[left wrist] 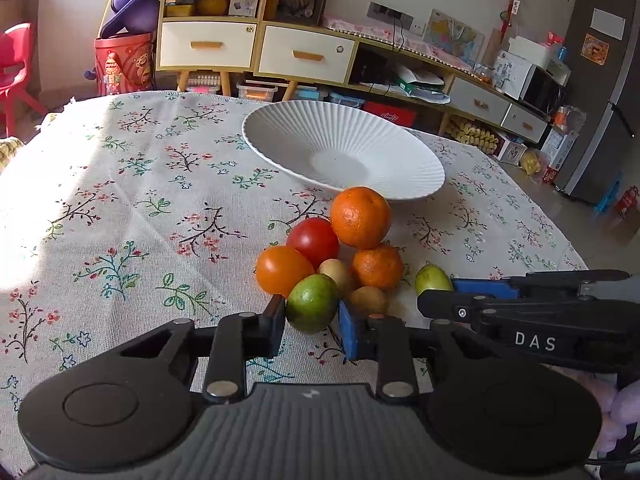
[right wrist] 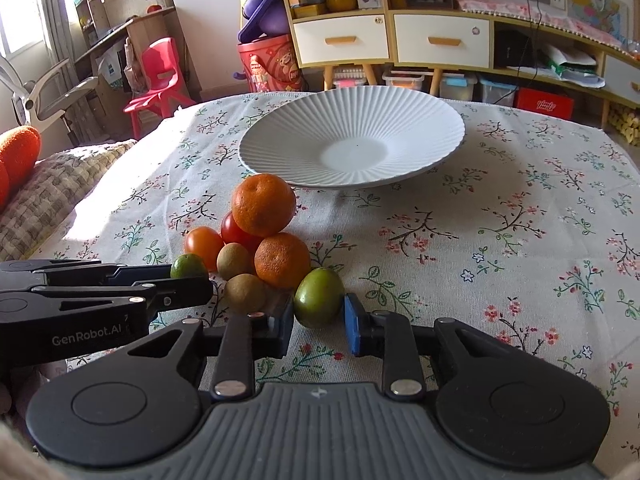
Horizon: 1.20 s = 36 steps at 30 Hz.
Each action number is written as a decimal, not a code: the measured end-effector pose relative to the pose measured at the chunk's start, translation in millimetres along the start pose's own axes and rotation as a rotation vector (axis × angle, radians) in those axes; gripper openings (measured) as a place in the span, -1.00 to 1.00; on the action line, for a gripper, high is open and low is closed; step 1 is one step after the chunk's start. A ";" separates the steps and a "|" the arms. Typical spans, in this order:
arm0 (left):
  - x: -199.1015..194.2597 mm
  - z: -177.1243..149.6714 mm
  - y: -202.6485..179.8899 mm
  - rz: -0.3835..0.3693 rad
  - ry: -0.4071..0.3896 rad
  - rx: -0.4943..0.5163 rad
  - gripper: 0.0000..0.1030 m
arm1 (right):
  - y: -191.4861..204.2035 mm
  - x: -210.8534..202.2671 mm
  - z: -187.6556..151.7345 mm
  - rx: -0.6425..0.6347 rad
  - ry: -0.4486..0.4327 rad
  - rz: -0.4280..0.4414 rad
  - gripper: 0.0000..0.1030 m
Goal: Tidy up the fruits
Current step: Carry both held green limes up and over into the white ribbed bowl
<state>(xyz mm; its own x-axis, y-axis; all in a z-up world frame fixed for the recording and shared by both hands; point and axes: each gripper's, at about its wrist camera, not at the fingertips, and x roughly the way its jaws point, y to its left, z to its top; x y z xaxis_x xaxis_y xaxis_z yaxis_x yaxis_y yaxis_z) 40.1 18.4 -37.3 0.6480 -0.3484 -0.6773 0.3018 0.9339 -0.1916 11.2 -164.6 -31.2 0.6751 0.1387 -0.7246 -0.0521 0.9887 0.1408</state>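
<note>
A pile of fruit lies on the flowered tablecloth in front of a white ribbed plate (left wrist: 280,128) (right wrist: 420,120). It holds two oranges (left wrist: 361,217) (right wrist: 264,204), a red tomato (left wrist: 313,242), an orange tomato (left wrist: 283,269), two small brown fruits and two green fruits. My left gripper (left wrist: 312,322) has its fingers on both sides of one green fruit (left wrist: 313,302) (right wrist: 188,266). My right gripper (right wrist: 319,314) has its fingers around the other green fruit (right wrist: 319,297) (left wrist: 433,280), with a small gap at the right pad. Both fruits rest on the cloth.
The plate holds nothing and stands just behind the pile. The two grippers lie side by side, close together. The table edge (left wrist: 180,95) is at the far side, with cabinets (right wrist: 400,36) and a red chair (right wrist: 160,76) beyond.
</note>
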 end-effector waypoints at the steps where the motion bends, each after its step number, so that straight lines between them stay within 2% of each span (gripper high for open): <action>1: -1.1 1.1 -0.6 0.000 0.002 0.000 -0.77 | -0.6 -0.9 1.0 0.009 0.002 0.000 -0.53; 11: -12.3 23.1 -2.5 -0.005 -0.036 -0.023 -0.77 | -1.5 -11.7 21.3 0.026 -0.049 -0.002 -0.53; 18: -0.4 53.4 -4.6 0.007 -0.059 -0.017 -0.77 | -10.1 -8.6 46.2 0.054 -0.095 -0.015 -0.53; 23: 22.8 73.0 -11.3 0.015 -0.068 0.063 -0.77 | -21.5 3.6 63.5 0.054 -0.102 -0.029 -0.53; 26: 40.2 81.7 -13.9 0.023 -0.052 0.078 -0.77 | -32.2 14.4 70.4 0.059 -0.095 -0.025 -0.53; 36: 81.9 97.9 -21.6 0.037 -0.007 0.156 -0.77 | -52.1 47.9 84.7 0.076 -0.028 -0.028 -0.53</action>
<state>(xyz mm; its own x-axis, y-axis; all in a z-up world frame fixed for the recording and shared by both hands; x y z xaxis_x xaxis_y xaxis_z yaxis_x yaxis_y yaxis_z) 155.1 -38.2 -19.1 0.6652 -0.3147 -0.6772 0.3818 0.9227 -0.0537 108.6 -214.4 -16.1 0.6960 0.1082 -0.7099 0.0228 0.9848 0.1724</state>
